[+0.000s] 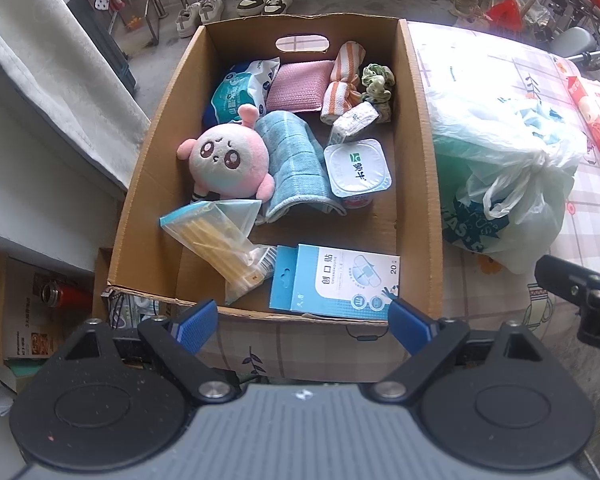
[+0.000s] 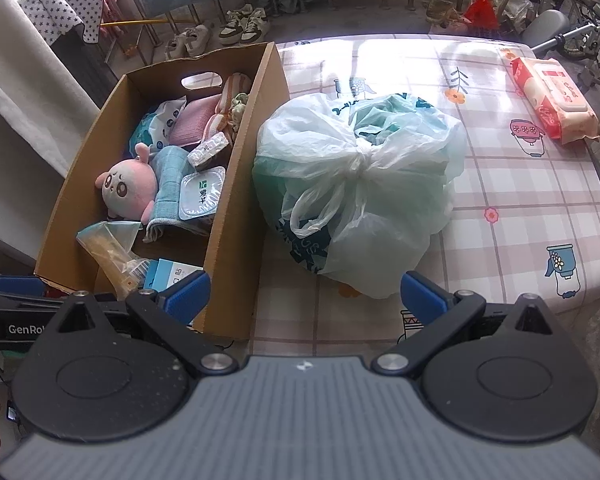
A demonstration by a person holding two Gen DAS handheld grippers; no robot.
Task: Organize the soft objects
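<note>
While we are holding both tools over the table, the left gripper [image 1: 302,316] is standing with its blue pads wide apart and nothing between them, poised above the near rim of the cardboard box [image 1: 416,152]. The right gripper [image 2: 305,294] is likewise gaping and empty, hanging just short of the knotted plastic bag [image 2: 360,184], which is sitting on the checked tablecloth [image 2: 520,200] and touching the box's right wall.

Inside the box we are seeing soft things crowding one another: a round pink plush toy [image 1: 228,160] lying beside a folded blue ribbed cloth [image 1: 292,160], with a pink knitted pad [image 1: 298,86], an orange-striped rolled towel [image 1: 342,80] and a green scrunchie [image 1: 376,84] along the far wall. Stiffer items are lying among them: a foil-lidded yoghurt cup [image 1: 358,170], a clear zip bag of sticks [image 1: 220,240] and a flat blue plaster packet [image 1: 336,280] nearest the left gripper. A red wipes pack [image 2: 552,100] is resting well apart, at the table's far corner.
</note>
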